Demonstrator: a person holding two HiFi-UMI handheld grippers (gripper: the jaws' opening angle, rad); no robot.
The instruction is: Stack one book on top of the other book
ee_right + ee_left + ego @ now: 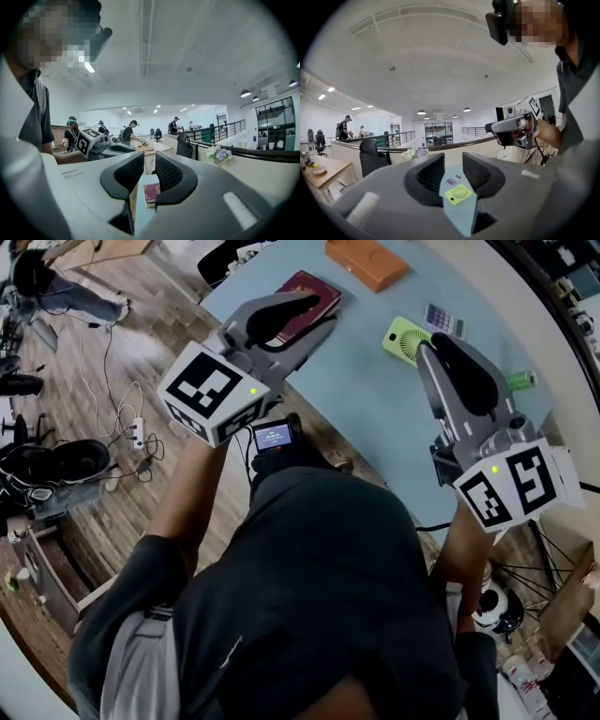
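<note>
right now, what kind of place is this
Probably an open-plan office: a black office chair by a wooden desk, a long railing, and other people standing at work further off.

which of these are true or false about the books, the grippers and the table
1. The red book lies on top of the orange book. False: they lie apart on the table.
2. The left gripper and the right gripper both have their jaws apart with nothing between them. True.
3. The left gripper view shows the red book beyond its jaws. False: it shows the lime green fan; the red book appears in the right gripper view.
4. The table top is light blue. True.
</note>
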